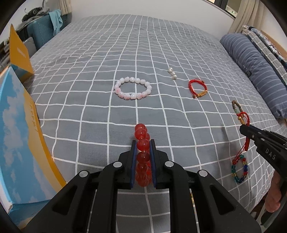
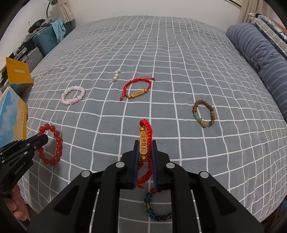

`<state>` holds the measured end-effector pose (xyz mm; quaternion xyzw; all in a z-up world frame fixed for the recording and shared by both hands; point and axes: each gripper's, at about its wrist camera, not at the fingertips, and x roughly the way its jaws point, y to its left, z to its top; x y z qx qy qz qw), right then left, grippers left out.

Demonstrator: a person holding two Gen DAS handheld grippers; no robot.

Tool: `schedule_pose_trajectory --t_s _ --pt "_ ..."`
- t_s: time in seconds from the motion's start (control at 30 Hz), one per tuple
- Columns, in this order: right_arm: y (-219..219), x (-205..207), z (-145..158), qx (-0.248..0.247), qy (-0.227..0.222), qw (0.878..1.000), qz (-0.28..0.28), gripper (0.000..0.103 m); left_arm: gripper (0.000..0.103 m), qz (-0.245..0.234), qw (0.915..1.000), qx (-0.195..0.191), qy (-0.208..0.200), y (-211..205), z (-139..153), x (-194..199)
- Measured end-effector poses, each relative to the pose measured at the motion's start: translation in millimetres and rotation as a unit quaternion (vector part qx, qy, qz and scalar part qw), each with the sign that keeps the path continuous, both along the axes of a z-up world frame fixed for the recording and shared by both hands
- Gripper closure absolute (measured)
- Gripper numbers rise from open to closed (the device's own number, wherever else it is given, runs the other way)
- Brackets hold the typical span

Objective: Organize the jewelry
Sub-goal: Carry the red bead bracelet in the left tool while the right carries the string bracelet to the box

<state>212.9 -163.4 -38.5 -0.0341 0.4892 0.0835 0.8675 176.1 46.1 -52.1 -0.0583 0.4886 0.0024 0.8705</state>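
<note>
Jewelry is already in both grips: the left hand-held gripper [image 1: 143, 143] pinches the red bead bracelet [image 1: 142, 154] lengthwise along its fingers, above the bed [image 1: 161, 44], with the blue-and-yellow box [image 1: 18, 134] just to its left; the right hand-held gripper [image 2: 145, 148] pinches a red cord bracelet [image 2: 145, 143].

This is a bedroom in a home. A bed [image 2: 161, 44] fills nearly the whole view, spread with a grey sheet checked in white lines. Along its right edge lies a long blue striped pillow [image 2: 260, 59], with folded patterned bedding [image 1: 269, 46] stacked just behind it. Beyond the bed's far left corner stands a teal suitcase [image 2: 44, 43] with clothes [image 2: 59, 26] heaped and draped on top. Cream curtains [image 1: 242, 16] hang by a dark window at the far right, against plain white walls.
</note>
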Motion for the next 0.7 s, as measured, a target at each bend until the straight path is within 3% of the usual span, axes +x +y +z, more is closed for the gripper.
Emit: schedule_pose_trajectory --t_s 0.7 --pt "9.1 -21.5 43.8 0.014 -0.039 0.999 0.012 0.091 0.09 0.002 0.9996 -0.004 -0.03 4.7 44.8 -21.7"
